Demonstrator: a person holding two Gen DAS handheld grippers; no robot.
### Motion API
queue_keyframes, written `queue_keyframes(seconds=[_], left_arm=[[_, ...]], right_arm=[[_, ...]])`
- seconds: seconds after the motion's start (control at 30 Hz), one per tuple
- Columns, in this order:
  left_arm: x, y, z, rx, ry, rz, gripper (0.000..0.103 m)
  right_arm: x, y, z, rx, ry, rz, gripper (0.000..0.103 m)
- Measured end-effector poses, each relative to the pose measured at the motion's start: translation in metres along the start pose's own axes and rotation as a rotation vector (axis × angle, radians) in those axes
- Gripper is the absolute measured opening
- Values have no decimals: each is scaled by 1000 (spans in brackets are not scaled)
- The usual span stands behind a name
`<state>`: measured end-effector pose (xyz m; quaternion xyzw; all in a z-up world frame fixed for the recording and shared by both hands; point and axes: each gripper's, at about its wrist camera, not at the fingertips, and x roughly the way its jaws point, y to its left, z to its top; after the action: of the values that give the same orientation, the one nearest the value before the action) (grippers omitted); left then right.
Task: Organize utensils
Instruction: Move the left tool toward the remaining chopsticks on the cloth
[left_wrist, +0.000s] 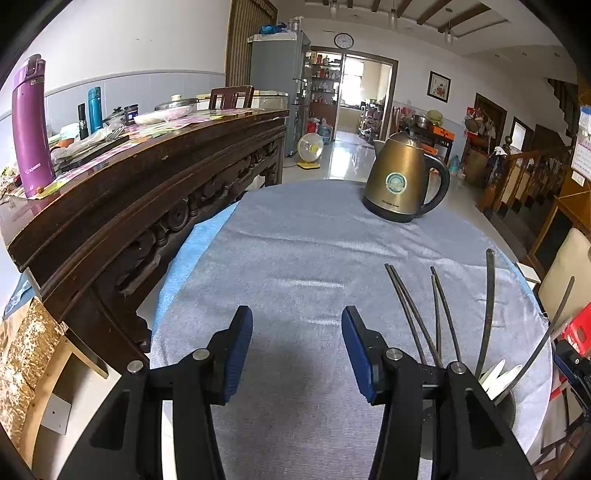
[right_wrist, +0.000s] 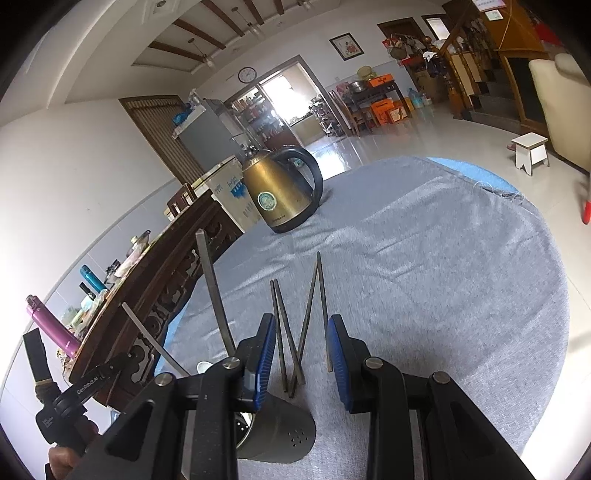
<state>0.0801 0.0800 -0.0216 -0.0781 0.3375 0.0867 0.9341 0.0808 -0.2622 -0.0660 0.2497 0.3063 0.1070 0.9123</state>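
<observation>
- Left gripper (left_wrist: 297, 354): jaws apart, empty.
- Right gripper (right_wrist: 302, 363): jaws apart around dark metal chopsticks (right_wrist: 295, 332); grip unclear.
- Perforated steel holder (right_wrist: 280, 435) already holds utensils; chopsticks left.

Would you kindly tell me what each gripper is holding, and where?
Left gripper: nothing, open. Right gripper: chopsticks show between its fingers, but whether they are gripped cannot be told.

"GenRobot.AI" on left gripper (right_wrist: 86, 386) arm; kettle (left_wrist: 400, 177) text illegible.
</observation>
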Motion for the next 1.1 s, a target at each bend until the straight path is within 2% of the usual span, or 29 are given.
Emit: queue_keyframes(seconds=[0.1, 0.73, 1.1], left_arm=[[4, 1, -2, 1, 7, 11, 55], [35, 6, -22, 11, 85, 42, 57], [68, -3, -45, 24, 159, 15, 57]], right_arm=[[2, -1, -2, -1, 7, -5, 32], [25, -15, -13, -4, 47, -60, 32], [44, -43, -30, -6, 42, -87, 32]])
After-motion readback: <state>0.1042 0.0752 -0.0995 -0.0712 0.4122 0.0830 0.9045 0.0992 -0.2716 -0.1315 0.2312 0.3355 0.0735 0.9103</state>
